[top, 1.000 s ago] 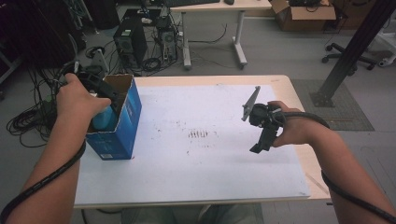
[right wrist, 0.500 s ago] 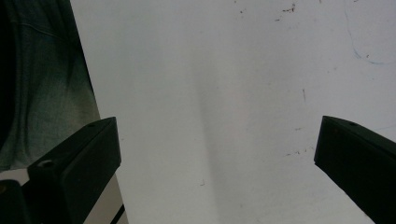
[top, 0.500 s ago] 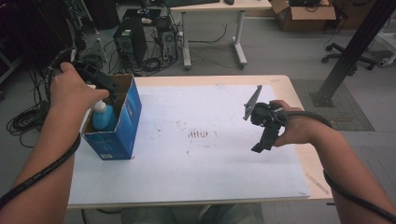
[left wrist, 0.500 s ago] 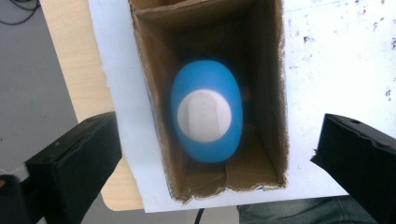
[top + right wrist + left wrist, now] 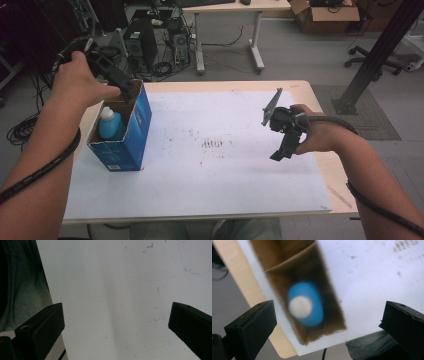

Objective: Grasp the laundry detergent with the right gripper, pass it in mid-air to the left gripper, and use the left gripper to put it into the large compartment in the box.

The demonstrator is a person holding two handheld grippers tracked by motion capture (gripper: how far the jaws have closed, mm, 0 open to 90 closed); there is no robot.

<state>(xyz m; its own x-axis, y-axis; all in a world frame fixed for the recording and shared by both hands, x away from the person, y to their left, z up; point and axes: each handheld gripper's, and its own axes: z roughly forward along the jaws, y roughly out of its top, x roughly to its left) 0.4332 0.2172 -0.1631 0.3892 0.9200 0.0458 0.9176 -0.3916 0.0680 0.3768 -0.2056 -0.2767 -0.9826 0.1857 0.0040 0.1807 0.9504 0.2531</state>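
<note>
table (image 5: 210,210), wood edge showing around a white sheet (image 5: 225,175) that covers most of the top; sheet carries faint smudges and marks near its middle.

blue cardboard box (image 5: 131,135) stands upright at the table's left side on the sheet, top open, brown inside. in the left gripper view the box (image 5: 327,290) is seen from straight above, blurred, with an inner fold dividing it.

blue bottle (image 5: 111,125) with a white cap stands upright inside the box, in the part nearer the person. from above the bottle (image 5: 312,307) sits toward the box's near end, touching or almost touching the wall; too blurred to tell which.

left claw (image 5: 127,90) held in the air above the far rim of the box, clear of the bottle. in its own view the left claw (image 5: 328,322) has its jaws spread wide on either side of the box mouth, nothing pressed between them; the jaws have just been opening.

right claw (image 5: 280,152) held over the right part of the sheet, well apart from the box, pointing down and toward the person. in its own view the right claw (image 5: 116,325) has its jaws wide apart over bare white sheet, gripping nothing.
</note>
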